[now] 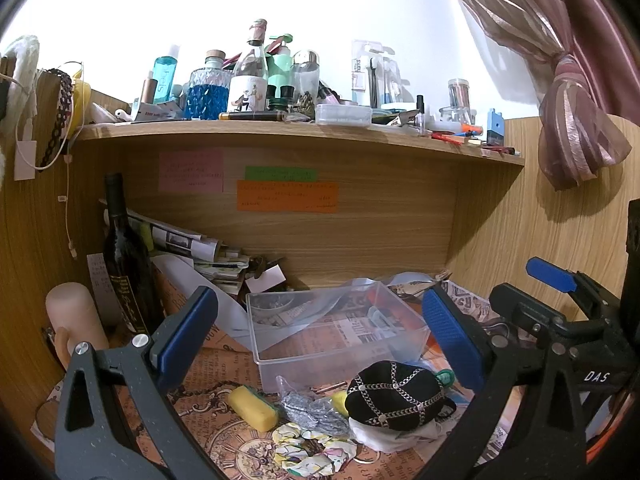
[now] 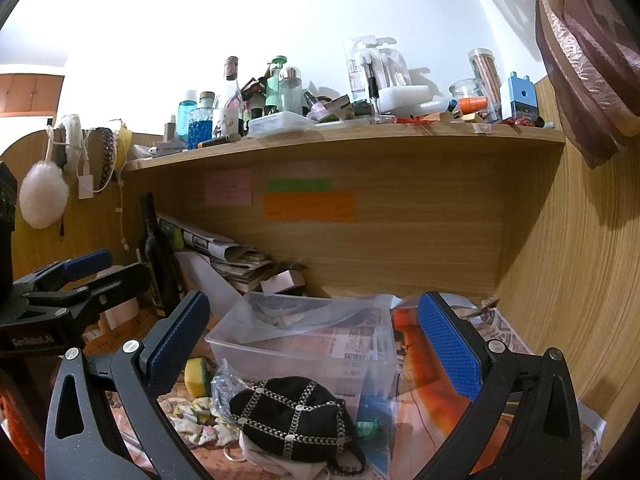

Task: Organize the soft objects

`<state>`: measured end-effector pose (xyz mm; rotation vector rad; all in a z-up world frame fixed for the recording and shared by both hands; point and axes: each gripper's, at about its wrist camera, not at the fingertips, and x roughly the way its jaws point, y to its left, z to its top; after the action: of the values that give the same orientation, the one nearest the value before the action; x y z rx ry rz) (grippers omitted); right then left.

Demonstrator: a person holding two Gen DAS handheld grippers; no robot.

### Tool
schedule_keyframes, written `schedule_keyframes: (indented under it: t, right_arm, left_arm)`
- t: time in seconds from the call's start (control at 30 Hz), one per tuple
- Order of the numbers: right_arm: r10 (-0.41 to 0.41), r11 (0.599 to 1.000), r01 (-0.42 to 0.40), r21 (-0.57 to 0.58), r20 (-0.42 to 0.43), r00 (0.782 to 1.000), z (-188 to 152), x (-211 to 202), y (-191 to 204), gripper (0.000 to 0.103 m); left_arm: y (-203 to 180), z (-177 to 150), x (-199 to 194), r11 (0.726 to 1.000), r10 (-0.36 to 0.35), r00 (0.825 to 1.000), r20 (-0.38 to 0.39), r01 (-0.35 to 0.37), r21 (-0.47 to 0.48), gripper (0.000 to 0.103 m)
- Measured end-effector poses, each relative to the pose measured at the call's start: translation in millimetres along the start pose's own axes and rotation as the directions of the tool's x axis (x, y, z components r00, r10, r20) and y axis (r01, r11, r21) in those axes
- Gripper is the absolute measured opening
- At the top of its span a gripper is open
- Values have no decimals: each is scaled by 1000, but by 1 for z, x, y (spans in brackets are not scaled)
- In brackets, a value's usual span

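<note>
Wooden desk alcove [image 1: 360,236], cluttered shelf [image 1: 280,130] above, bright white wall [image 2: 280,12] – mauve curtain [image 1: 576,128] tied right

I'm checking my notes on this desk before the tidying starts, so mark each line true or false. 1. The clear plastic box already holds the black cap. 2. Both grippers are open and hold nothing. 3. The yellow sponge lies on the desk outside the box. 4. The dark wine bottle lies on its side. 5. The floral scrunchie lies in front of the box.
1. False. The black cap lies on the desk in front of the clear plastic box, outside it.
2. True. The left gripper and the right gripper both stand open, empty.
3. True. The yellow sponge lies outside the box.
4. False. The wine bottle stands upright at the left.
5. True. The floral scrunchie lies in front of it.
</note>
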<state>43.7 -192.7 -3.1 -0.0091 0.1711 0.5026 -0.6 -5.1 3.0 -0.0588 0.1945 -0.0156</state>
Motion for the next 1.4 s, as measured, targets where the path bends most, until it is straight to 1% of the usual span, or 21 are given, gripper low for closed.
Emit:
schedule_keyframes:
  t: [0.7,0.97,1.03,1.13,1.23,1.3,1.37,1.4]
  right_arm:
    - [2,1000,-2,5,4,1000,-1,0,1,103]
    - [4,1000,-4,6,-4,1000,-4,2,3,103]
    - [5,1000,-5,8,-12,1000,-5,4,2,103]
    - [11,1000,-10,15,-38,999,-10,10,0,103]
    - [11,1000,-8,27,-85,996,-18,18,-5,103]
    - [10,999,-6,38,-125,992,-26,24,-8,103]
    - [20,999,-12,49,-171,985,-34,30,-10,103]
    - [25,998,-15,53,-196,980,-39,34,-11,103]
  left_arm:
    - [1,0,-1,1000,-1,1000,2,1,-3,103]
    - [4,-3,2,1000,0,1000,-9,0,-3,103]
    - [6,-5,5,1000,3,1000,-26,-3,0,103]
    - [11,-11,13,1000,16,997,-70,-16,1,103]
    - [19,-20,24,999,40,991,-130,-40,2,103]
    - [25,-28,31,999,46,984,-173,-47,0,103]
    - [31,-37,38,998,53,974,-220,-55,-6,103]
    - [35,-44,44,998,58,966,-251,-63,-9,103]
